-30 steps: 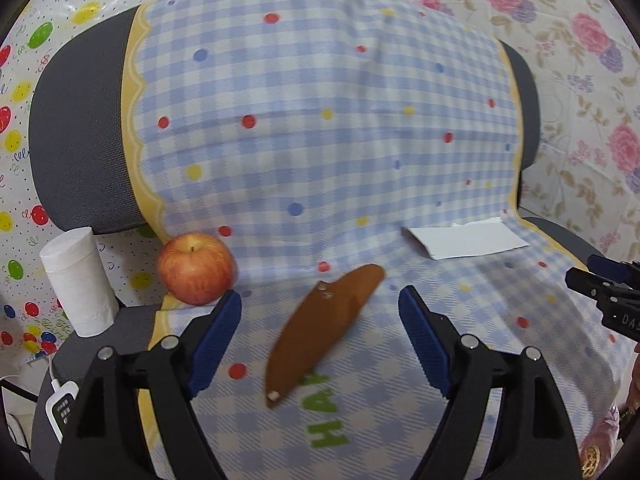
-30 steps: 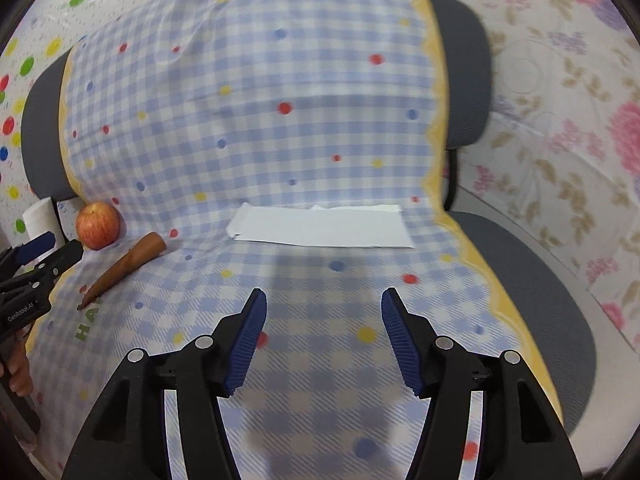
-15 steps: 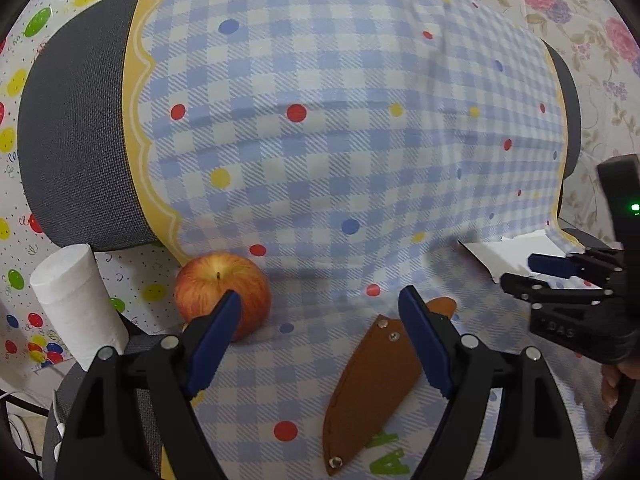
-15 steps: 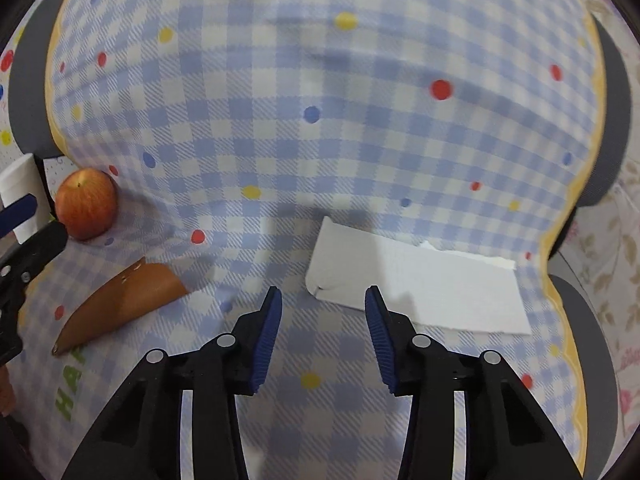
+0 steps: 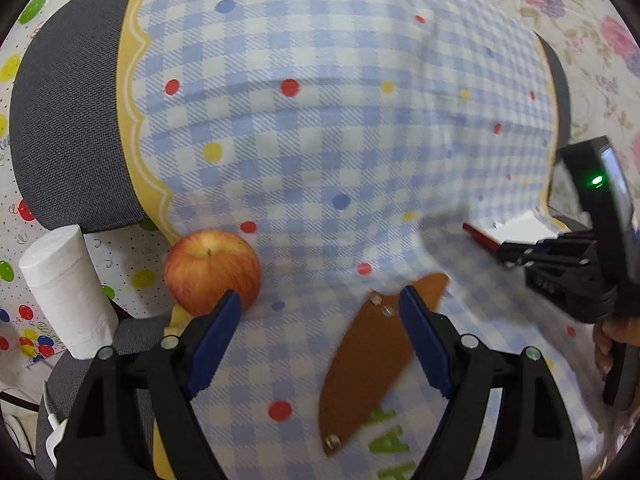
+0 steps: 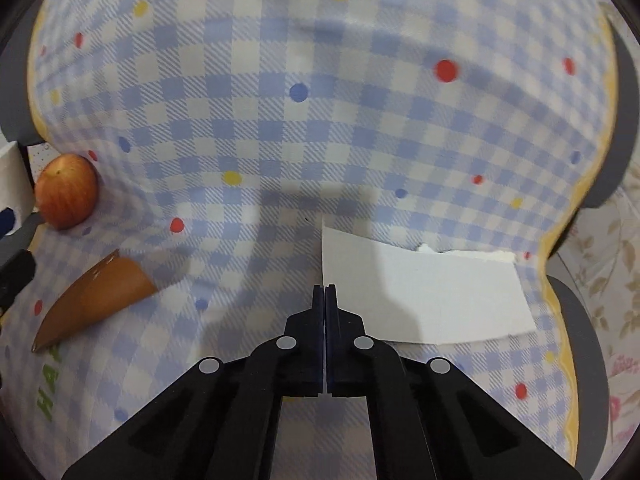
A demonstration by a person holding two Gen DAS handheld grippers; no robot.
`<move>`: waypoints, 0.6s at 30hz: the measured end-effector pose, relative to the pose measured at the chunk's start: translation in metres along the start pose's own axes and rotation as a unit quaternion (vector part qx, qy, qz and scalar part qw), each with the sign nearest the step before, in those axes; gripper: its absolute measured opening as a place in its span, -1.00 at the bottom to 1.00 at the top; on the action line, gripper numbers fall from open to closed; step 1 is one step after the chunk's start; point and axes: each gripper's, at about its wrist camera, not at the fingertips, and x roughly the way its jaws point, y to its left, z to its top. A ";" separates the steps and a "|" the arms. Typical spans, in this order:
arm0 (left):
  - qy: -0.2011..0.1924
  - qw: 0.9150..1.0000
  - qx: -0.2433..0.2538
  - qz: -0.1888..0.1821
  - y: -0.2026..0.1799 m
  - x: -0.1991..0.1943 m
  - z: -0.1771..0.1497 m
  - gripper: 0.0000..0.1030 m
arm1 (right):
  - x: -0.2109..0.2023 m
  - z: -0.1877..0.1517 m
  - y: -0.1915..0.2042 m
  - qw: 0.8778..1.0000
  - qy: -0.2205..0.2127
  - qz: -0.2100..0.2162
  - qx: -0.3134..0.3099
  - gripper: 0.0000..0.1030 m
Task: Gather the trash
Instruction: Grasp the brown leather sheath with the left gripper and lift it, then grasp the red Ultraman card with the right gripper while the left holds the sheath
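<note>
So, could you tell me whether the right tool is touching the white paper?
Touching: in the right wrist view the right tool, just closed, pinches the near left edge of the white paper.

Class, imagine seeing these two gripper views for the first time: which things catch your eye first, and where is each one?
The blue checked cloth with coloured dots draped over a grey chair fills both views. On it lies a white paper sheet, whose left edge the right gripper has just closed on. Further left sit a red apple and a brown leather sheath, with the open left gripper hovering between them.
</note>
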 end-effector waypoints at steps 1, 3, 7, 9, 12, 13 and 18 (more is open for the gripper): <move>0.007 1.000 0.006 -0.007 -0.004 -0.002 -0.003 0.53 | -0.013 -0.008 -0.005 1.000 -0.011 0.001 0.005 -0.99; 0.020 0.999 0.022 -0.011 -0.012 -0.002 -0.008 0.53 | -0.030 -0.019 -0.012 1.000 -0.025 0.004 0.014 -0.99; 0.043 0.998 0.041 -0.004 -0.023 0.005 -0.013 0.50 | -0.075 -0.042 -0.028 0.998 -0.058 0.010 0.034 -0.99; 0.057 0.997 0.046 -0.002 -0.025 0.010 -0.014 0.38 | -0.092 -0.048 -0.031 0.996 -0.071 0.016 0.042 -0.99; 0.087 0.995 0.049 -0.010 -0.025 0.023 -0.016 0.20 | -0.113 -0.054 -0.039 0.995 -0.087 0.019 0.049 -0.98; 0.096 0.994 0.049 -0.015 -0.025 0.026 -0.017 0.18 | -0.118 -0.055 -0.042 0.994 -0.091 0.021 0.054 -0.98; 0.129 0.989 0.031 -0.060 -0.019 0.038 -0.020 0.10 | -0.132 -0.065 -0.048 0.993 -0.098 0.025 0.067 -0.98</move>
